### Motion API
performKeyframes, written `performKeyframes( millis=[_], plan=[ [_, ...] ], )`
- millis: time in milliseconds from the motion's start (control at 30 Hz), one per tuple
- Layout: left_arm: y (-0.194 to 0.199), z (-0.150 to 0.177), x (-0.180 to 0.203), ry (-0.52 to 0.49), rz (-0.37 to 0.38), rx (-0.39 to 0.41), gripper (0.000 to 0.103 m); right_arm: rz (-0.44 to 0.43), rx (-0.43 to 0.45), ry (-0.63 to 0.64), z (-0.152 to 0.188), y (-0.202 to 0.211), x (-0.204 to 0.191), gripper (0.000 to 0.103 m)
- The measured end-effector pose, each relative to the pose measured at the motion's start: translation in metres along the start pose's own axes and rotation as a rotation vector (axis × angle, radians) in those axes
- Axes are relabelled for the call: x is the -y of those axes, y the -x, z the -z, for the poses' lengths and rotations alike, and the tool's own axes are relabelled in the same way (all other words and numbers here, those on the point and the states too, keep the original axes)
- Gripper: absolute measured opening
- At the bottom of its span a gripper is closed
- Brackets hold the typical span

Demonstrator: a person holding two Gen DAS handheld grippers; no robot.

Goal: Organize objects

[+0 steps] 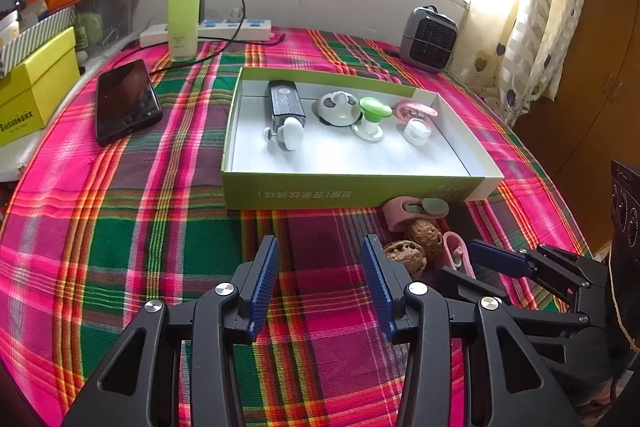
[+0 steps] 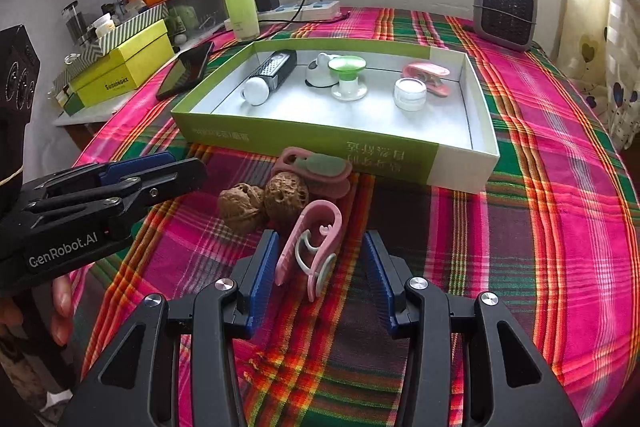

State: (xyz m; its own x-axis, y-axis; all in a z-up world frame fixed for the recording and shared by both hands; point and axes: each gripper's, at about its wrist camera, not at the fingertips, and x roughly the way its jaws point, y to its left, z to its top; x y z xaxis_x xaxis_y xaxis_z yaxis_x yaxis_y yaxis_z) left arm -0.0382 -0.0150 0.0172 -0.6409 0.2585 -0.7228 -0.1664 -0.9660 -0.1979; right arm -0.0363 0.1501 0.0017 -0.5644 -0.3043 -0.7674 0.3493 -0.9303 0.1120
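A pink clip with a pale inner spring point(image 2: 312, 247) stands on the plaid cloth between the pads of my right gripper point(image 2: 321, 267). The left pad sits close beside it, the right pad stands apart, so the gripper is open. Just beyond lie two walnuts point(image 2: 244, 207) and a second pink clip with a green part point(image 2: 316, 171). My left gripper point(image 1: 320, 279) hovers open over bare cloth, left of the walnuts point(image 1: 404, 255). The green box point(image 1: 360, 193) holds a black device point(image 1: 286, 103), a green knob point(image 1: 374, 117), a small jar point(image 1: 416, 131) and other small items.
A phone point(image 1: 126, 101) lies left of the box. A green bottle point(image 1: 183, 11) and a power strip point(image 1: 224, 29) stand at the back, a small grey heater point(image 1: 430, 39) at the back right. Yellow and orange boxes point(image 1: 38, 83) crowd the left edge.
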Motion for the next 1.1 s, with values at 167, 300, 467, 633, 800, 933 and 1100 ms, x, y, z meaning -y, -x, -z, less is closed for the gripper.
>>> performKeyframes(
  millis=[167, 300, 467, 633, 800, 933, 1100],
  plan=[
    [-0.001, 0.001, 0.005, -0.010, 0.053, -0.008, 0.042, 0.018, 0.001, 0.003, 0.001, 0.002, 0.003, 0.043],
    [-0.003, 0.002, 0.009, -0.018, 0.090, -0.017, 0.049, 0.036, 0.002, 0.003, 0.002, 0.003, 0.005, 0.025],
    [-0.007, 0.003, 0.016, -0.041, 0.122, -0.037, 0.050, 0.034, 0.005, -0.001, 0.003, 0.004, 0.008, 0.025],
    [-0.012, 0.003, 0.023, -0.061, 0.134, -0.048, 0.050, 0.040, 0.007, 0.000, 0.003, 0.005, 0.009, 0.025],
    [-0.019, 0.003, 0.028, -0.082, 0.135, -0.066, 0.050, 0.041, 0.008, -0.010, 0.005, 0.007, 0.013, 0.025],
    [-0.023, 0.002, 0.030, -0.087, 0.122, -0.072, 0.050, 0.037, 0.008, -0.011, 0.006, 0.008, 0.014, 0.025],
    [-0.025, 0.000, 0.030, -0.089, 0.111, -0.070, 0.050, 0.033, 0.006, -0.018, 0.006, 0.007, 0.015, 0.025]
  ],
)
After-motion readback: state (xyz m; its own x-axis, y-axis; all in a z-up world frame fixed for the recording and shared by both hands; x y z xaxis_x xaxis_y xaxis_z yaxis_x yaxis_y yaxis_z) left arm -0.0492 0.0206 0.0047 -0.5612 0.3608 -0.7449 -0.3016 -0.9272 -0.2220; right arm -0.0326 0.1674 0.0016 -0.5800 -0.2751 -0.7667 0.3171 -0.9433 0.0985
